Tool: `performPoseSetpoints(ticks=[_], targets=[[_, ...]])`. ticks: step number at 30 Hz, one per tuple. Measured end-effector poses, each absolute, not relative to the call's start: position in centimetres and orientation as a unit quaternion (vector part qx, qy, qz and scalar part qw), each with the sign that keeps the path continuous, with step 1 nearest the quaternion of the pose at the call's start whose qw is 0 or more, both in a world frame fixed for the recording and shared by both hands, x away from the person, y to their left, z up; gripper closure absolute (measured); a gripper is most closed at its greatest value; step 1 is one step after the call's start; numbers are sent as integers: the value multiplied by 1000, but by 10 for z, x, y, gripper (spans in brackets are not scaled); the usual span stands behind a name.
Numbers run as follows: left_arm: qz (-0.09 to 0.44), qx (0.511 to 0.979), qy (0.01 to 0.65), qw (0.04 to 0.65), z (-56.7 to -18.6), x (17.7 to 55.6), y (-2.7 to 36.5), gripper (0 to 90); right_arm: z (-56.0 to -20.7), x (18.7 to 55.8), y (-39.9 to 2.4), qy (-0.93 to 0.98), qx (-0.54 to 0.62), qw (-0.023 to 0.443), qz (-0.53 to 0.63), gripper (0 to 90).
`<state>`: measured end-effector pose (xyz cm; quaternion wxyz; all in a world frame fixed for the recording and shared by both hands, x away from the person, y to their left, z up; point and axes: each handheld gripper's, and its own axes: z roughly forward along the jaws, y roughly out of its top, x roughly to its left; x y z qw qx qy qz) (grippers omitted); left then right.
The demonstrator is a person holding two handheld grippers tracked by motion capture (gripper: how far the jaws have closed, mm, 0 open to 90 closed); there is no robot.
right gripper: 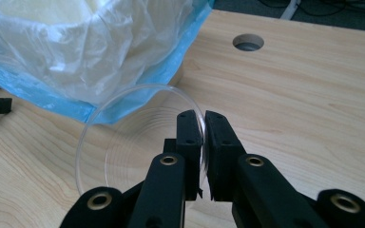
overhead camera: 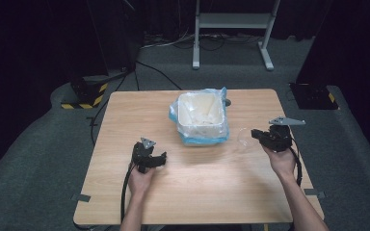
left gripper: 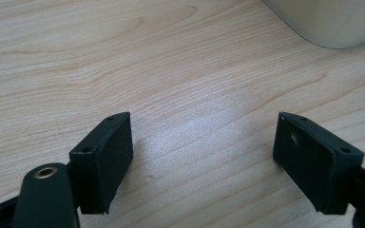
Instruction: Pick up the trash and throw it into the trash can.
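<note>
Pale wood counter (overhead camera: pixel 212 192): wide bare room in front, round hole (right gripper: pixel 248 42) near far edge | white bin (overhead camera: pixel 201 115), blue-clear liner, centre | clear plastic dish (right gripper: pixel 123 142): likely light, thin, slippery, off bin's right | right gripper (right gripper: pixel 203 137) clamped on its rim | left gripper (left gripper: pixel 202 156) jaws apart, empty.

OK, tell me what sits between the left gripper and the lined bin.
Nothing: in the high view only bare wooden tabletop separates the left gripper from the plastic-lined white bin. The left gripper view shows bare wood between its open jaws too.
</note>
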<state>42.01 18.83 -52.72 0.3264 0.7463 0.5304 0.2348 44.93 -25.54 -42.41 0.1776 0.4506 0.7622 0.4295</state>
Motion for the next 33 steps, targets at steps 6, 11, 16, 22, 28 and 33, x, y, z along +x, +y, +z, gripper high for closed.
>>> performPoseSetpoints(ticks=[6,11,16,22,28,33], targets=[[234,746,531,327,-527,420,188,208,-413,449,-255,762,446,181,434,851],[235,746,531,327,-527,420,188,209,-401,449,-255,761,436,183,444,851],[234,746,531,327,-527,420,188,209,-389,451,-253,761,433,188,445,852],[235,747,530,326,-527,420,188,209,-378,456,-253,764,426,186,448,852],[234,747,530,327,-527,420,188,210,-365,459,-249,766,416,187,454,851],[235,747,530,327,-527,420,188,210,-356,462,-245,766,412,182,458,850]])
